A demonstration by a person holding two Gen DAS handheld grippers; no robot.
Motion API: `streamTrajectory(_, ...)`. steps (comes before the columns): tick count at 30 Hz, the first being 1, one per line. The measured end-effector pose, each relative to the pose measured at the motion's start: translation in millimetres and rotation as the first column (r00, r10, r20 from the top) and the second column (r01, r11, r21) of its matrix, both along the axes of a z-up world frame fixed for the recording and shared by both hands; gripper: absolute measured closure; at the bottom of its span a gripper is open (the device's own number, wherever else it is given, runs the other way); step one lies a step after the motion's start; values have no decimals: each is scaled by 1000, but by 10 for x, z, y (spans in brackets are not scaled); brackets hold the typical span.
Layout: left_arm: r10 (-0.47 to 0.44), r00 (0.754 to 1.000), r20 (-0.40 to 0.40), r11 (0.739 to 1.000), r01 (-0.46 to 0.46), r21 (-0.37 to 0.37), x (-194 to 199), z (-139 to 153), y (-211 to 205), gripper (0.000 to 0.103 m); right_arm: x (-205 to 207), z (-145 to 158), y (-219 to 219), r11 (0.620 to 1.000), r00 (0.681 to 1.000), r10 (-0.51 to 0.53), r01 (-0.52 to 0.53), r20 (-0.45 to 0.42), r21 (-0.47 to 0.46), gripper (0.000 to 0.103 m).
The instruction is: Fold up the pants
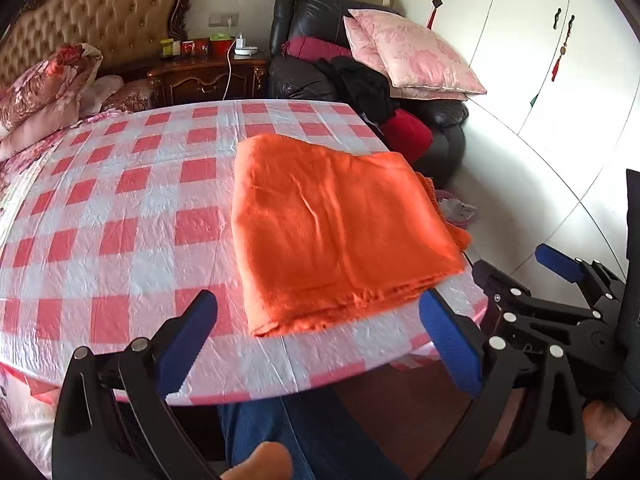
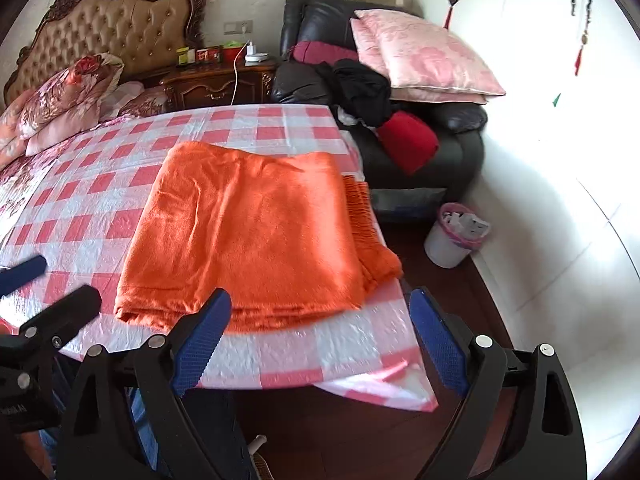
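The orange pants (image 1: 340,228) lie folded into a flat rectangle on the red-and-white checked table (image 1: 120,208), near its front right corner. They also show in the right wrist view (image 2: 256,232), with a ribbed edge sticking out on the right. My left gripper (image 1: 320,312) is open and empty, held just in front of the fold's near edge. My right gripper (image 2: 320,316) is open and empty, also just in front of the near edge. The right gripper shows at the right of the left wrist view (image 1: 560,280).
A black leather armchair (image 2: 440,148) piled with pink pillows and clothes stands behind the table's right side. A white waste bin (image 2: 452,236) sits on the floor to the right. A bed with a headboard (image 1: 100,12) and a nightstand (image 1: 208,76) lie beyond the table.
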State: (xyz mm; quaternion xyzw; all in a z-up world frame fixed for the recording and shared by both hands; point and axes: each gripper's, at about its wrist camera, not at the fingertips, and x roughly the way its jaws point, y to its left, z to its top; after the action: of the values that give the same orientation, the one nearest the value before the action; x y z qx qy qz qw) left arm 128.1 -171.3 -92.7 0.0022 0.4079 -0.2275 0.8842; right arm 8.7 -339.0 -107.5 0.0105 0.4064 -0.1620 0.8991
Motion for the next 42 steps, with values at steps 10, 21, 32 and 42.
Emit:
streamTrajectory(10,6,1000,-26,1000,-6,4,-158,142,-27,2,-327,238,-61,999,999,-31,32,33,-7,15)
streamTrajectory(21,13,1000,-19,999,-13,30,-139,149,-86,2,-318,236,-130,999,998,-38,38,39,5,15)
streamTrajectory(32,1,1000,-13,999,-1,33,-131,155,-94,2,-331,227,-150,999,998,-45,44,41,11,15)
streamTrajectory(42,-5,1000,-10,999,5,32,-139,156,-108,2,-341,226,-157,999,998,-46,46,42,11,15)
